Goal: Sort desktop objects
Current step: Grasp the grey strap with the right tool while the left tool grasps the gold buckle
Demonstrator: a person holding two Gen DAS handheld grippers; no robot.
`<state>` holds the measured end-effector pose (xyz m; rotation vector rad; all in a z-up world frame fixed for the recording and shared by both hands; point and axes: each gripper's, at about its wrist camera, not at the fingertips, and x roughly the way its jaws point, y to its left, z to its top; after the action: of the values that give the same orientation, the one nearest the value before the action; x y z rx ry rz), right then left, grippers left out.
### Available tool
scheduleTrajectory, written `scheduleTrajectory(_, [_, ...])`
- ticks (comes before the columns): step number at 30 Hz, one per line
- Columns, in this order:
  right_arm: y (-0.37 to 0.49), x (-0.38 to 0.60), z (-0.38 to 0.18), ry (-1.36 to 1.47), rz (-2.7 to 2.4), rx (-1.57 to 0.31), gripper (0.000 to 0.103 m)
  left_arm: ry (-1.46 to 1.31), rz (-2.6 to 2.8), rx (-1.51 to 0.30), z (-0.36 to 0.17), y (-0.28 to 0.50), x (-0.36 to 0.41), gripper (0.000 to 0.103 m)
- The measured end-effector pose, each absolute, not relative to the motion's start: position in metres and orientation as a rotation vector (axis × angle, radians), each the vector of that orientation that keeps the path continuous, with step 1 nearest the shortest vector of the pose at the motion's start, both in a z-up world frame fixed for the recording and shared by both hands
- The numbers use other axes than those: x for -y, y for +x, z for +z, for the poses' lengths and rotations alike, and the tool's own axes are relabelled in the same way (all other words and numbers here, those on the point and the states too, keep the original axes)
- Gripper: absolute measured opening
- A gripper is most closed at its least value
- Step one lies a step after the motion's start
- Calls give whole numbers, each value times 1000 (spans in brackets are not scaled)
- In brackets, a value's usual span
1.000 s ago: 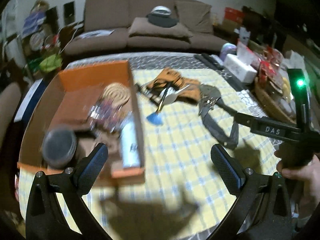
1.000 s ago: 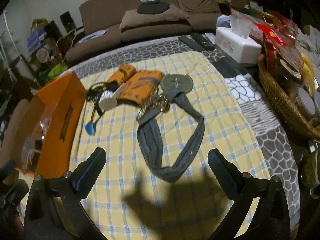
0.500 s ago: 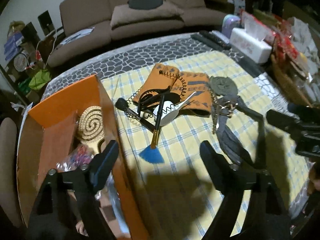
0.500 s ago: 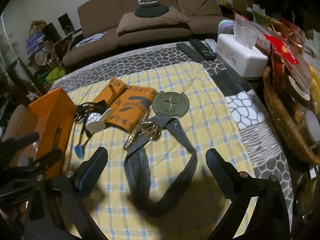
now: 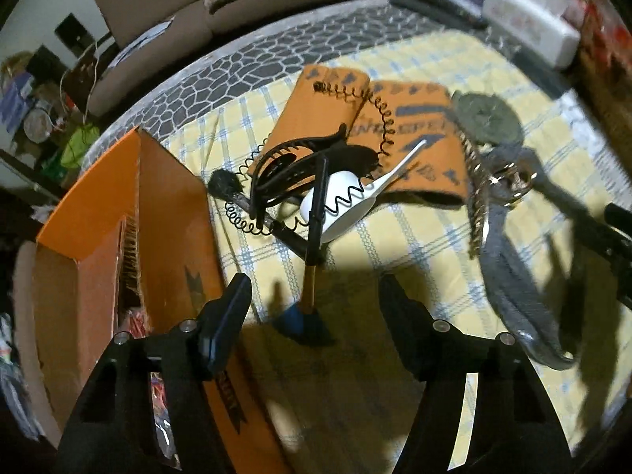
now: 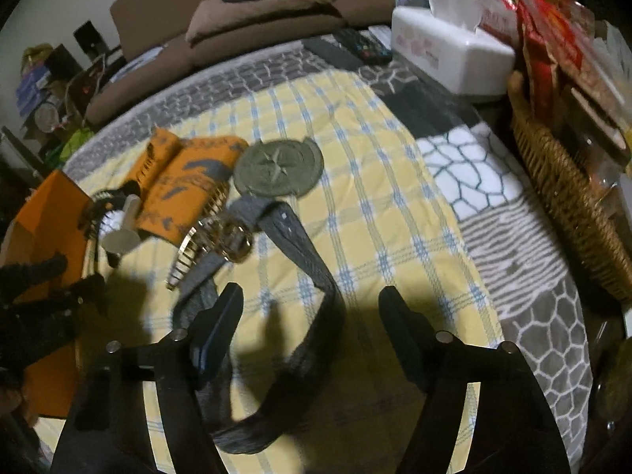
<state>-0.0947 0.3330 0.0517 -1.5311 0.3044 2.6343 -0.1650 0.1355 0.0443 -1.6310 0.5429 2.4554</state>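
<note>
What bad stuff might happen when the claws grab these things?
The left gripper is closing over the blue-tipped brush, which lies under the black coiled cord; lifting it may drag the white spoon along. The right gripper is closing around the grey belt, whose loose end could snag the gold chain.

You've got a yellow cloth [image 6: 387, 181] checked in blue, an orange box [image 5: 118, 205], a grey belt [image 6: 312, 260], and that brush tip [image 5: 300, 318] looks blue.

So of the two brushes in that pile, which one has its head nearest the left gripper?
The blue-bristled brush, its head lying just ahead of the closing left gripper, nothing gripped. The black-headed brush points its head away, toward the orange box.
</note>
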Motion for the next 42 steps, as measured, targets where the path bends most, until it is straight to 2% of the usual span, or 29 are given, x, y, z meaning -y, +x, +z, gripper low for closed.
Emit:
scheduleTrajectory(2, [-95, -331, 46, -1550, 2624, -279, 69, -1660, 2461, -565, 41, -167, -138, 64])
scheduleTrajectory(5, [-97, -328, 36, -1575, 2604, -237, 56, -1682, 2475, -577, 39, -171, -140, 64])
scheduleTrajectory(7, [-98, -329, 30, -1594, 2589, -232, 39, -1683, 2488, -591, 39, -174, -139, 64])
scheduleTrajectory(10, [-98, -329, 23, -1597, 2577, -202, 19, -1665, 2511, -620, 40, -174, -138, 53])
scheduleTrajectory(12, [-96, -331, 25, -1581, 2590, -221, 12, -1658, 2513, -597, 45, -174, -134, 42])
scheduleTrajectory(16, [-92, -337, 39, -1528, 2646, -327, 10, -1608, 2530, -469, 69, -173, -123, 43])
scheduleTrajectory(17, [-91, -336, 42, -1520, 2662, -335, 10, -1578, 2546, -466, 75, -172, -122, 47])
scheduleTrajectory(19, [-90, -333, 50, -1504, 2694, -367, 10, -1541, 2544, -484, 81, -169, -126, 54])
scheduleTrajectory(23, [-90, -330, 60, -1484, 2736, -416, 10, -1549, 2518, -590, 73, -165, -144, 55])
scheduleTrajectory(26, [-87, -331, 67, -1464, 2753, -441, 9, -1499, 2499, -544, 71, -156, -157, 55])
scheduleTrajectory(29, [-85, -336, 73, -1443, 2778, -507, 9, -1426, 2453, -559, 69, -145, -178, 63])
scheduleTrajectory(34, [-81, -340, 79, -1430, 2793, -534, 9, -1460, 2390, -636, 42, -149, -215, 62])
scheduleTrajectory(36, [-81, -341, 77, -1440, 2787, -534, 9, -1491, 2379, -612, 32, -153, -221, 50])
scheduleTrajectory(42, [-81, -344, 70, -1470, 2770, -530, 9, -1516, 2405, -513, 17, -165, -223, 48])
